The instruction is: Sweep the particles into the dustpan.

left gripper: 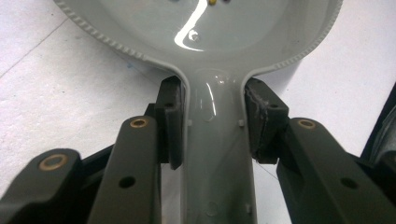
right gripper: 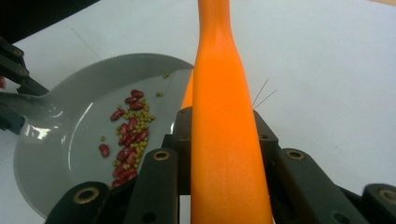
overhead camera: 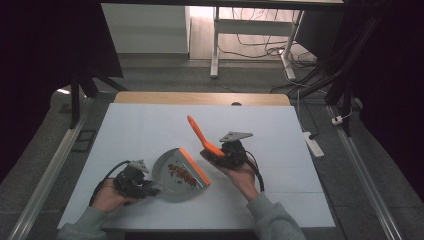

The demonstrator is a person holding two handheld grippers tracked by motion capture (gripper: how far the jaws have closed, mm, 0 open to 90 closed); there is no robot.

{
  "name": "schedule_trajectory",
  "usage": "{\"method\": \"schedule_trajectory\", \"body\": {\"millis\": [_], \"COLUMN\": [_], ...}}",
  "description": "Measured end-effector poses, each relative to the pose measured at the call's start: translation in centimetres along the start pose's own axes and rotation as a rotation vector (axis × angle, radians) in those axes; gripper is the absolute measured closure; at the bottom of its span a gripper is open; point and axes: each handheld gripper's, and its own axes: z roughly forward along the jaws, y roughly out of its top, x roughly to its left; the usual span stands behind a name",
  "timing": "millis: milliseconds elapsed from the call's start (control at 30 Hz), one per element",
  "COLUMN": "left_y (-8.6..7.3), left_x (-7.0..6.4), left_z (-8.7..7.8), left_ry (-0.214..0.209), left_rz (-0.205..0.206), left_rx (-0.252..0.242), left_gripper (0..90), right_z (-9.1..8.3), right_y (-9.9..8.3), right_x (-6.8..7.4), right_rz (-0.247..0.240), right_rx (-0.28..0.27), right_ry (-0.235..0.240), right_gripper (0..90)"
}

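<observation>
I see the left hand-held gripper [overhead camera: 150, 189] clamped on the handle of a grey dustpan [overhead camera: 172, 175]; in the left gripper view its two black pads [left gripper: 171, 122] press flat against either side of the smooth, glossy handle where it narrows out of the pan. The pan is moulded plastic, rounded at the back with a fine ribbed rim [left gripper: 105, 36] and a shiny inner face that catches a bright streak of light. It sits on the counter [overhead camera: 150, 125], near the front and left of centre, with an orange strip [overhead camera: 195, 167] along its straight front lip.

Inside the pan I make out a loose heap of dark red, kidney-shaped beans [right gripper: 127, 140] mixed with tiny yellowish round grains [right gripper: 140, 120], gathered toward the lip.

The right hand-held gripper [overhead camera: 216, 156] is closed around the orange handle of a brush [overhead camera: 200, 135], which angles up and away from the pan's lip. From the right gripper view that handle [right gripper: 223, 140] is matte, smooth plastic, broad between the jaws and tapering to a slimmer neck farther out, and a few thin pale bristles [right gripper: 262, 95] stick out just beside it. I cannot tell whether the brush head touches the pan.

The counter is covered in a flat, pale, faintly grainy sheet with thin seam lines, and a strip of wood [overhead camera: 200, 98] shows along its far edge.
</observation>
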Motion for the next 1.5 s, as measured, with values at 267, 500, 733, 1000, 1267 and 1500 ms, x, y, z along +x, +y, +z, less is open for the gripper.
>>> {"method": "schedule_trajectory", "body": {"millis": [267,500,733,1000,1267,1500], "left_y": [-0.6,-1.0,-1.3,-1.5,-2.1,-2.8], "left_x": [-0.3,-0.4,-0.4,-0.4,-0.8,-0.8], "left_z": [0.2,0.3,0.2,0.0,-0.7,-1.3], "left_ry": [0.019,0.020,0.034,0.041,0.040,0.063], "left_rz": [0.004,0.003,-0.012,-0.031,-0.066,-0.116], "left_rx": [-0.057,-0.095,-0.119,-0.142,-0.187,-0.231], "left_gripper": [61.7,61.8,61.8,61.8,61.8,61.8], "right_z": [-1.2,-2.2,-3.2,-4.3,-5.1,-6.0], "right_y": [-0.7,-1.4,-1.8,-2.2,-2.6,-3.0], "right_x": [-0.9,-1.9,-2.5,-3.1,-3.7,-4.1], "right_rz": [-0.026,-0.029,-0.047,-0.050,-0.061,-0.061], "right_rx": [-0.005,-0.013,-0.019,-0.029,-0.033,-0.043], "right_ry": [-0.009,-0.022,-0.033,-0.040,-0.036,-0.039], "right_gripper": [70.8,70.8,70.8,70.8,70.8,70.8]}}
